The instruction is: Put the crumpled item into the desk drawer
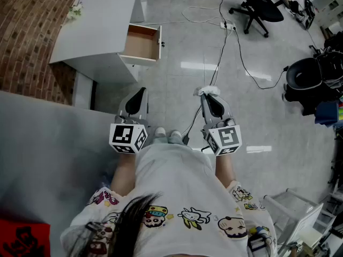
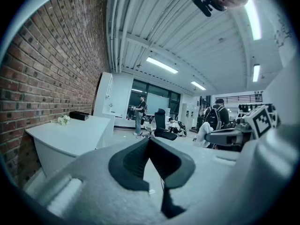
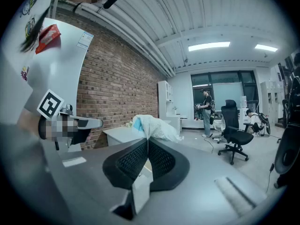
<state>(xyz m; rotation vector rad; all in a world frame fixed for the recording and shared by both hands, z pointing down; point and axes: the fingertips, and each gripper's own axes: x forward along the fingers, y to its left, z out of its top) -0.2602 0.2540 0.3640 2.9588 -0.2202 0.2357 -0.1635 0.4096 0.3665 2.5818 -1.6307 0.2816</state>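
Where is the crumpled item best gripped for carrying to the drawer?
Pinch a bunched fold of the item, coming straight on, as the right gripper has it: soft and shapeless, it squeezes thin between the shut jaws while its bulk sticks out past the tips.

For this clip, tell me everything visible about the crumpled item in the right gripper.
The crumpled item is a thin, white, wrinkled wad, like tissue or plastic film, with a light blue patch on one side. Its lower edge is pinched between the closed jaws of the right gripper, and the rest bunches out beyond their tips. It is held in the air above the floor, touching nothing else, some way short of the open desk drawer.
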